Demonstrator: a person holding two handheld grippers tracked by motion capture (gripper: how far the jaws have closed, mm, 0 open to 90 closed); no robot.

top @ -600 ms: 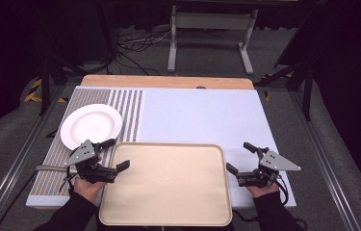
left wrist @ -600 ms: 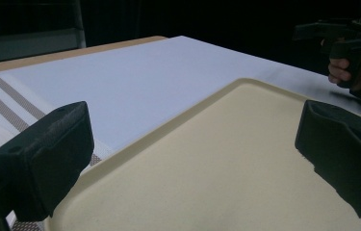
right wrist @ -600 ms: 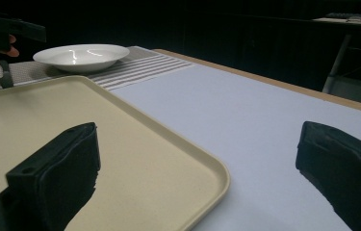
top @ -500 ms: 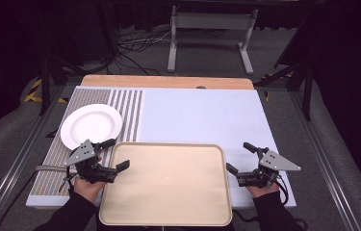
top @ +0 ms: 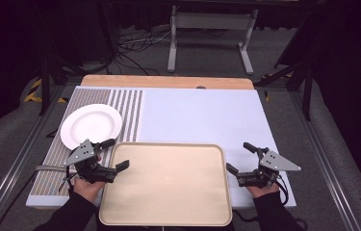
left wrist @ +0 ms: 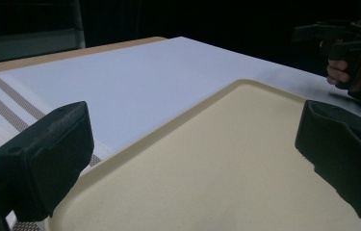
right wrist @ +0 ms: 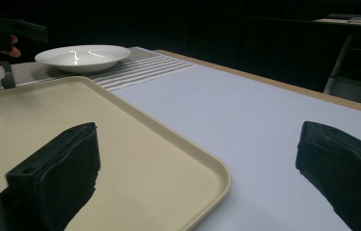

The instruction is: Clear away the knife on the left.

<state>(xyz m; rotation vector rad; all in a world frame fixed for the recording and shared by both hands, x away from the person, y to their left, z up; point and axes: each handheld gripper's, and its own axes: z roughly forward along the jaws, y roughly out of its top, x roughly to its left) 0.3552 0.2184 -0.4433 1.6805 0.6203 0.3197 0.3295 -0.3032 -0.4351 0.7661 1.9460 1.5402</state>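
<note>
Beige plastic tray [top: 166,185] lay flat at the near edge of the tabletop [top: 202,115], empty, w/ one hand-held tool on each side. Left tool [top: 113,155] sat at the tray's left rim, jaws wide apart; one jaw reached over the tray's near-left corner, the other was outside it, toward a white plate [top: 91,125]. From the left tool's own camera the tray rim [left wrist: 178,120] ran between the two black jaws, not pinched. Right tool [top: 240,158] hovered just beside the tray's right rim, also wide open, gripping nothing; its camera showed the tray corner [right wrist: 216,178] between the jaws, w/ bare tabletop to one side. Plate rested on a striped mat [top: 125,115] at the tabletop's left, just beyond the tray's far-left corner. Placement approx. mirrored, prob. so both tools could clamp opposite rims and lift the tray level. Neither rim was gripped yet.
</note>
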